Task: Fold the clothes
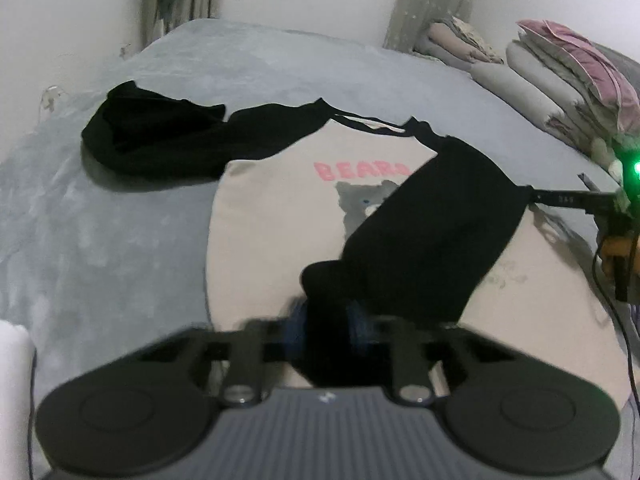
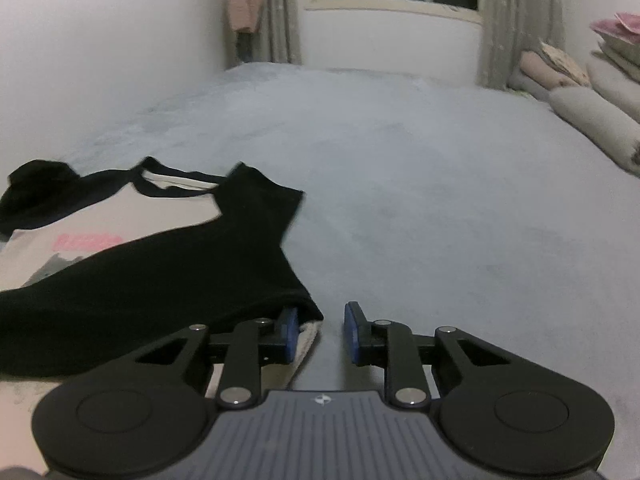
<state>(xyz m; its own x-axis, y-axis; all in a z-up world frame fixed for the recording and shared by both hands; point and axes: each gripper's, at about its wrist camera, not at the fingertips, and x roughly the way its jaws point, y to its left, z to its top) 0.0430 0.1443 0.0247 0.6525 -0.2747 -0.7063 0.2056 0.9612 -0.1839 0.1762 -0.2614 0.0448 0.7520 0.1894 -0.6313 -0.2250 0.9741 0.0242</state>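
Now we fold the shirt on the grey bed.
Our left gripper pinches its black sleeve, drawn across the chest; our right gripper hangs parted, gripping nothing, beside the shirt's edge.

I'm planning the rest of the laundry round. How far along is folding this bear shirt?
Early. Done: one black sleeve already lies folded across the cream front of the shirt. In hand: the left tongs are shut on that sleeve's cuff, and the right tongs are open at the shirt's edge. Left: the other sleeve is spread on the bed, and the body is unfolded.
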